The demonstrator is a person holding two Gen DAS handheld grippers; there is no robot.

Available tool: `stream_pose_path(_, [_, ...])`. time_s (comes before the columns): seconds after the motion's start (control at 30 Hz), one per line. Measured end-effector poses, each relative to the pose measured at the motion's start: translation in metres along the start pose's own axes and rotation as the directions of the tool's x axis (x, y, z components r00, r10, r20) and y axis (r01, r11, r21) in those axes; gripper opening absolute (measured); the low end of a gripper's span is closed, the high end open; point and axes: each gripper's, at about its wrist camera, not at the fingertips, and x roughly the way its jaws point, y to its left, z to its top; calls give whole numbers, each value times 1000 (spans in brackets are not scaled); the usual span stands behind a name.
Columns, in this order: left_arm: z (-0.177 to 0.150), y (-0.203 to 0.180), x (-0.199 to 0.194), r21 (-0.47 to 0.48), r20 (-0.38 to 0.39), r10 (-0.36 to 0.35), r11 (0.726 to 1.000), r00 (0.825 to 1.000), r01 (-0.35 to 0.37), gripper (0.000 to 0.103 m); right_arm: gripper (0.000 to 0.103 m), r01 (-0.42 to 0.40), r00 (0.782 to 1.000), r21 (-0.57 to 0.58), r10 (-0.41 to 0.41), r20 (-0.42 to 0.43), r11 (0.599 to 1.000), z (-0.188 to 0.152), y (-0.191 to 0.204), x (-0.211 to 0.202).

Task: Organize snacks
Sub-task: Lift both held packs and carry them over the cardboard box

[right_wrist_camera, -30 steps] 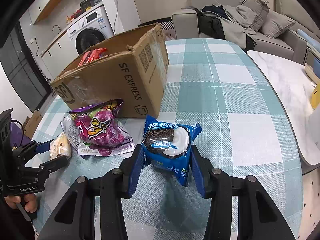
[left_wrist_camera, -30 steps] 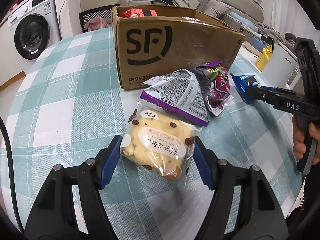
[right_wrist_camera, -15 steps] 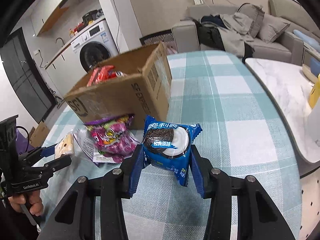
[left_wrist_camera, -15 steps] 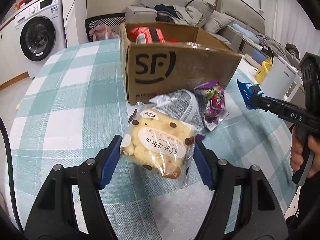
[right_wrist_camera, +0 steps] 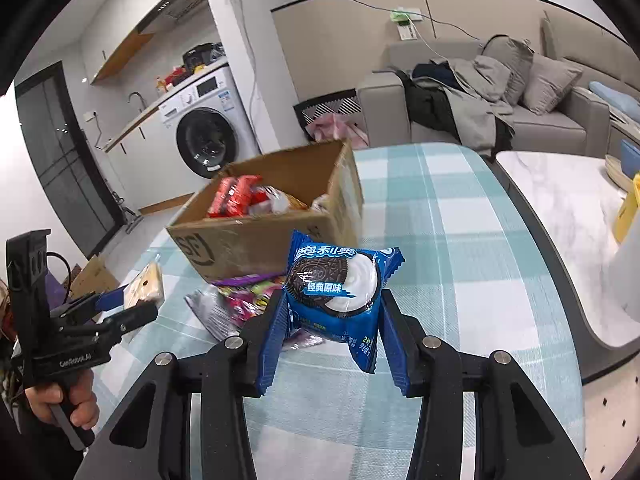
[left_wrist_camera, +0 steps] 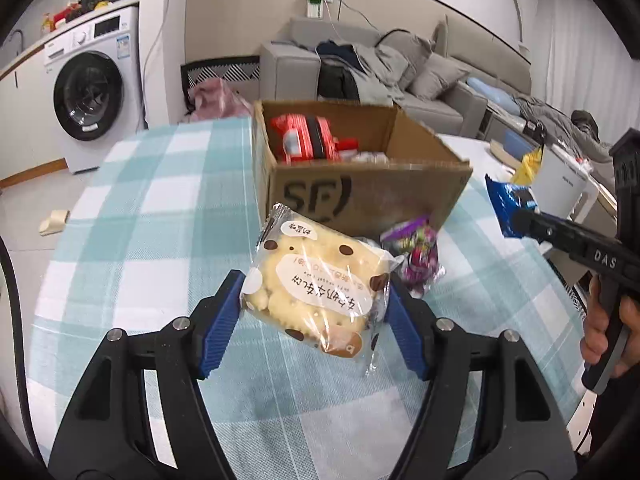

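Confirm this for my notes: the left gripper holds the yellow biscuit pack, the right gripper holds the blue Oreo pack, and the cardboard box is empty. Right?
Not quite: the cardboard box is not empty. Both wrist views show red packs lying inside it. The rest stands: the left gripper holds the yellow biscuit pack, and the right gripper holds the blue Oreo pack.

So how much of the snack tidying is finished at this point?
Partly done. Red packets already lie in the cardboard box. In hand: the left hand-held gripper grips a yellow biscuit packet, and the right hand-held gripper a blue Oreo packet, both lifted off the table. Left: a purple candy bag and a silver packet beside the box.
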Motion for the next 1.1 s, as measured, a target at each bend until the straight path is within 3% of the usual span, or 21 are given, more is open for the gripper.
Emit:
stream_pose_path(0.57, [62, -7, -33, 15, 120, 17, 1000, 993, -19, 67, 45, -62, 996, -67, 66, 59, 996, 37, 36, -12])
stream_pose_path(1.1, [105, -17, -8, 42, 136, 7, 999, 991, -13, 67, 45, -86, 994, -100, 93, 63, 991, 66, 53, 11])
